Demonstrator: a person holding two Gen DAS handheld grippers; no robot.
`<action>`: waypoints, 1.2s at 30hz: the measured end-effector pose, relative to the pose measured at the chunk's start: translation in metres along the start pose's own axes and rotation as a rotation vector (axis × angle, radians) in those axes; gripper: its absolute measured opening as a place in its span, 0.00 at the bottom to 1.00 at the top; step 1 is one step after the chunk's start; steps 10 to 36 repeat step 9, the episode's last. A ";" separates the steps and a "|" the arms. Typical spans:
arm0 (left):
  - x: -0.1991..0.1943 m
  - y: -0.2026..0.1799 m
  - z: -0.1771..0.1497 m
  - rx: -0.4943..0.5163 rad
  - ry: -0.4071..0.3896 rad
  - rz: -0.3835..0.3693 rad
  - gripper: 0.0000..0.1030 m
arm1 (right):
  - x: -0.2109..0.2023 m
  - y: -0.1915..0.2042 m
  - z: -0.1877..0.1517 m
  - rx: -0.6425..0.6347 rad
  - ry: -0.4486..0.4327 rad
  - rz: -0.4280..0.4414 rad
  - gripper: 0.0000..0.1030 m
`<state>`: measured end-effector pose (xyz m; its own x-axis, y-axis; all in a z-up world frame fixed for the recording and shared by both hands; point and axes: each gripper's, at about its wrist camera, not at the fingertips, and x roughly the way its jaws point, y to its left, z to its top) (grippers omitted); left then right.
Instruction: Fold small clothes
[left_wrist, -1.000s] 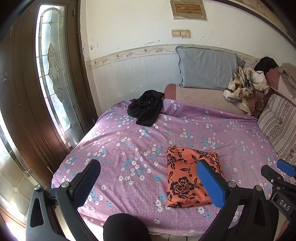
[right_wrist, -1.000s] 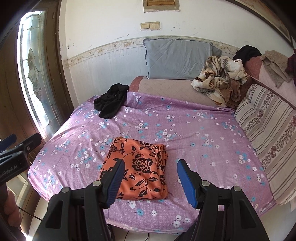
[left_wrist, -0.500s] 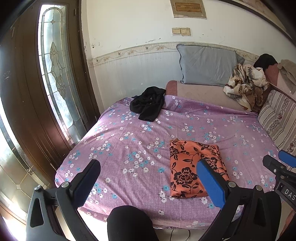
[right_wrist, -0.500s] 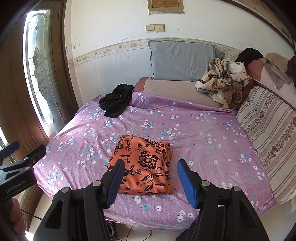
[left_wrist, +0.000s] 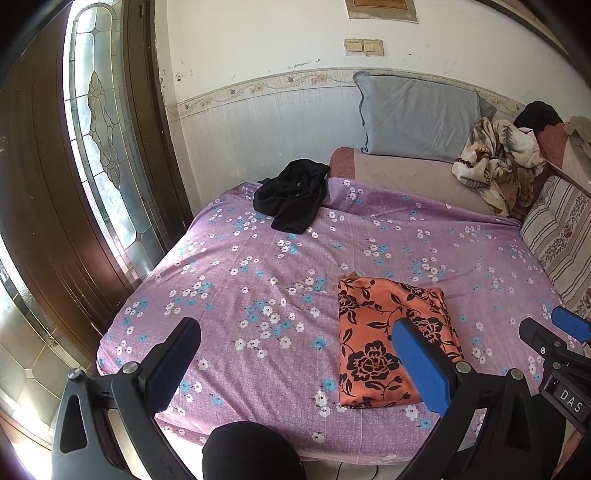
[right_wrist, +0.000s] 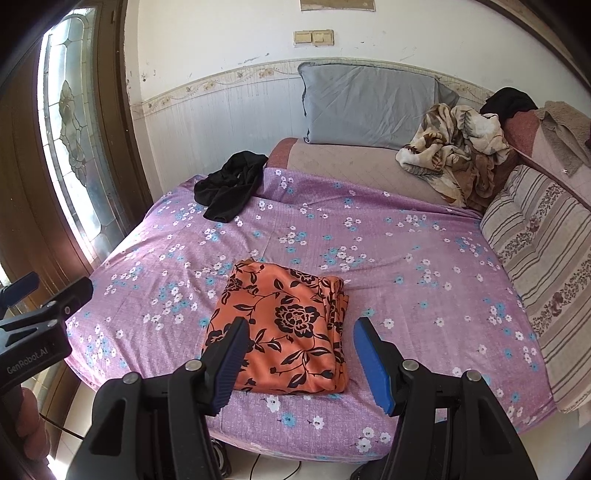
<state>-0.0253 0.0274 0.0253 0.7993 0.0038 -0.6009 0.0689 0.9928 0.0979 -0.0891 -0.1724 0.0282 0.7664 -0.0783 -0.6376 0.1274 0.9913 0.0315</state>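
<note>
We hold left gripper (left_wrist: 295, 363) and right gripper (right_wrist: 301, 363) spread wide, gripping nothing. Folded orange garment (right_wrist: 282, 328) lies near the purple sheet (right_wrist: 388, 254) front edge; black garment (right_wrist: 231, 188) far-left corner.

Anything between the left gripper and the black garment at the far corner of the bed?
Nothing visible. Only bare purple floral sheet lies between the open left gripper and the crumpled black garment. The folded orange floral cloth sits off to the right, nearer the open right gripper.
</note>
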 end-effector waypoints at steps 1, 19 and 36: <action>0.005 -0.001 0.003 -0.002 0.004 -0.004 1.00 | 0.004 0.000 0.002 -0.002 0.001 -0.002 0.61; 0.047 -0.004 0.021 -0.039 0.033 -0.030 1.00 | 0.046 -0.004 0.025 0.006 0.009 -0.009 0.61; 0.047 -0.004 0.021 -0.039 0.033 -0.030 1.00 | 0.046 -0.004 0.025 0.006 0.009 -0.009 0.61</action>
